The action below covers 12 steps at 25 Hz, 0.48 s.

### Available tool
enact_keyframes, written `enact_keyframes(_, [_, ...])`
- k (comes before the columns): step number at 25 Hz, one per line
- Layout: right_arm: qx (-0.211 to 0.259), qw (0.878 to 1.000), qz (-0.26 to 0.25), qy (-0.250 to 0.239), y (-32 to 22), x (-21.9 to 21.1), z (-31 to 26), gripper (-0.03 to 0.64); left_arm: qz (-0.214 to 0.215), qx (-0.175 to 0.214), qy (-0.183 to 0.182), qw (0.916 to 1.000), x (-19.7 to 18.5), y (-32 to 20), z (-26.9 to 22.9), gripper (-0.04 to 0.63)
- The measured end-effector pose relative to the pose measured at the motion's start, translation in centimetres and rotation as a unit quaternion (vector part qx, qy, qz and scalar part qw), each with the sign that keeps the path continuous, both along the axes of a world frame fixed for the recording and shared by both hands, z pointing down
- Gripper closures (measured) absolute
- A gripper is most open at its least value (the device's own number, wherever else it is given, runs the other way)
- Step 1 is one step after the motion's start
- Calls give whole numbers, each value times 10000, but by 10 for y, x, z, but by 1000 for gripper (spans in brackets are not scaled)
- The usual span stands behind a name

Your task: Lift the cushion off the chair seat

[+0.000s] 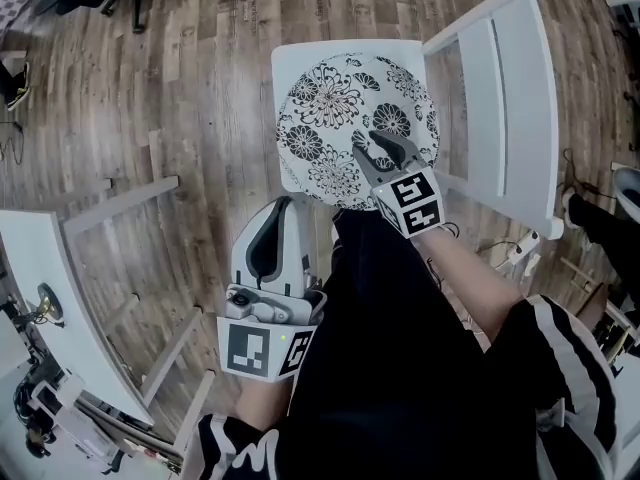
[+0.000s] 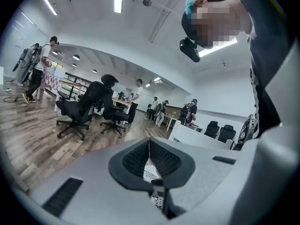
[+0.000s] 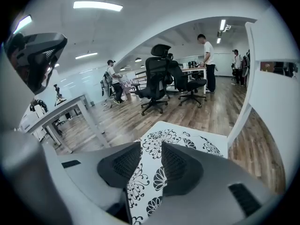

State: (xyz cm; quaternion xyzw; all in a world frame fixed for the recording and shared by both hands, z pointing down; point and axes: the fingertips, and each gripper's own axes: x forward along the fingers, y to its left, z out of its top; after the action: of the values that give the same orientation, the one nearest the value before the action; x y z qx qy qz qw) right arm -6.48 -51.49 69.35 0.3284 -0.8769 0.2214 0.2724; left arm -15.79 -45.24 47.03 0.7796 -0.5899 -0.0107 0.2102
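A round white cushion point(image 1: 330, 118) with a black flower print lies on the seat point(image 1: 292, 64) of a white chair, whose slatted back point(image 1: 510, 88) stands to the right. My right gripper point(image 1: 375, 148) hangs over the cushion's near right part. It is open, and the right gripper view shows the printed cushion point(image 3: 164, 139) in the gap between the right gripper's point(image 3: 151, 150) pads. My left gripper point(image 1: 286, 208) is at the seat's near edge, left of the right one. In the left gripper view, its point(image 2: 149, 142) pads meet at the tips with nothing between them.
A white table point(image 1: 40, 298) with a slatted frame stands at the left. Black office chairs point(image 3: 157, 81) and desks with several people fill the far room. The person's dark trouser legs point(image 1: 400, 368) fill the lower middle. Wooden floor point(image 1: 180, 88) surrounds the chair.
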Motion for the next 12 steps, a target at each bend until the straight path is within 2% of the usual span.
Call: enact_keyframes(12, [-337,9986,-56,393,-13,-1,58,488,-182,-215,81,9996,-6,-1,22,591])
